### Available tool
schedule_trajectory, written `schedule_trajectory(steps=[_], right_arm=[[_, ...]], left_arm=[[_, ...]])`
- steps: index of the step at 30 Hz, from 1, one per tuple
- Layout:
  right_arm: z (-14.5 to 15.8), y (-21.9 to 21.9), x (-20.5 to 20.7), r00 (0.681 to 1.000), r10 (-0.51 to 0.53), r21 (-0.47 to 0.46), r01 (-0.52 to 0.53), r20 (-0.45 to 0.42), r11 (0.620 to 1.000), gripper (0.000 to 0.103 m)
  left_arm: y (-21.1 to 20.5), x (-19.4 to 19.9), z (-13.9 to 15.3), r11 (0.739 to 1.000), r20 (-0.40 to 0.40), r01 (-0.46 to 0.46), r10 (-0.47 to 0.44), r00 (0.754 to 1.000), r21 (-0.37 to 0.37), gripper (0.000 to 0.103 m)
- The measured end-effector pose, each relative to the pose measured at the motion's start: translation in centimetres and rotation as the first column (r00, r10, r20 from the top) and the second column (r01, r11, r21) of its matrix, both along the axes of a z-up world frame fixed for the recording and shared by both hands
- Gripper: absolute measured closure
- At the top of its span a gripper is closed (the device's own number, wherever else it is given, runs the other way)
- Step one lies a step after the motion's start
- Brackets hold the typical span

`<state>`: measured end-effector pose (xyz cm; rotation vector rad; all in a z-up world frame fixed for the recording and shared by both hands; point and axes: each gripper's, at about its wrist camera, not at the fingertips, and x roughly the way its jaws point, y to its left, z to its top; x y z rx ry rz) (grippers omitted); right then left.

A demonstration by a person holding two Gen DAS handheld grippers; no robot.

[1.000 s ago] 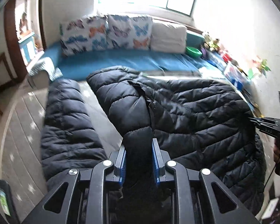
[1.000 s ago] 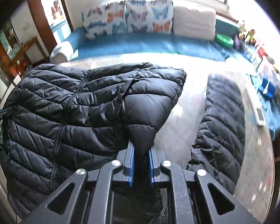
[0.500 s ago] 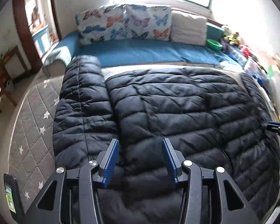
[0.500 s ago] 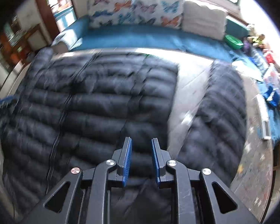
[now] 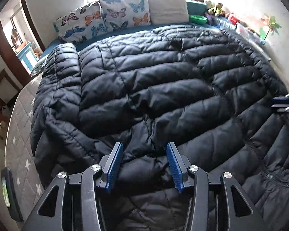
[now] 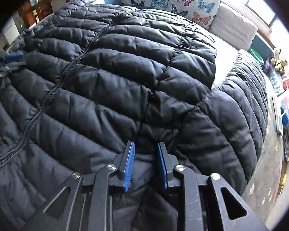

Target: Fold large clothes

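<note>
A large black quilted puffer jacket point(image 5: 154, 80) lies spread flat on a grey star-patterned mat point(image 5: 19, 134); it also fills the right wrist view point(image 6: 109, 73). Its one sleeve point(image 5: 55, 88) lies along its left side, the other sleeve point(image 6: 246, 100) along its right side. My left gripper point(image 5: 144, 154) is open, blue pads apart, low over the jacket's near edge. My right gripper point(image 6: 146, 154) is open with a narrower gap, low over the near edge by the right shoulder seam. Each gripper shows at the other view's edge: the right gripper at the right point(image 5: 283, 104), the left gripper at the left point(image 6: 11, 57).
A blue sofa with butterfly cushions point(image 5: 109, 17) and a white cushion point(image 5: 167, 9) stands behind the mat. A green bowl point(image 5: 198, 19), toys and boxes line the right wall. A dark phone-like device point(image 5: 9, 190) lies at the mat's near left. Wooden furniture point(image 6: 40, 7) stands at the left.
Both grippers let go of the jacket folds they held raised a second ago. The jacket dropped flat on the mat. Both grippers have come lower and closer to it, jaws opened wider.
</note>
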<state>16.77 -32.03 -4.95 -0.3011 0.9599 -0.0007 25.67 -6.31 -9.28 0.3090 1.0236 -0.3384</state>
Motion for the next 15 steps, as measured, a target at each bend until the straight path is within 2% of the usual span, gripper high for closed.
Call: schedule_trajectory(steps=[3,5,6,9,12,15], right_arm=[[1.8,-2.0,-1.9,1.000,-0.013,0.130,0.010,0.027,0.991,0.070],[2.1,-3.7,-3.3,0.999,-0.018,0.180,0.009,0.046,0.984,0.051],[1.8,-4.2,-3.6,0.999,-0.022,0.185,0.014,0.042,0.983,0.048],[-0.1,-6.1,-4.5,0.999,-0.048,0.190,0.045,0.009,0.981,0.047],[0.9,-8.0,-5.2,0.998,-0.063,0.273,0.053,0.028,0.960,0.047],[2.9,-11.4,-5.7,0.990,-0.122,0.368,0.088,0.068,0.926,0.047]], left_arm=[[-0.2,-1.5,0.2,1.000,0.040,0.025,-0.025,0.999,0.007,0.048],[0.1,-2.1,-0.4,1.000,0.043,0.028,-0.028,0.999,0.001,0.048],[0.4,-1.6,-0.6,1.000,0.035,0.027,-0.027,0.999,-0.001,0.048],[0.5,-0.9,-0.5,1.000,0.010,0.014,-0.014,1.000,-0.001,0.047],[0.3,-0.5,1.1,1.000,-0.022,0.000,0.000,1.000,-0.028,0.047],[0.3,-0.3,2.7,0.997,-0.046,-0.001,-0.003,0.999,-0.079,0.047]])
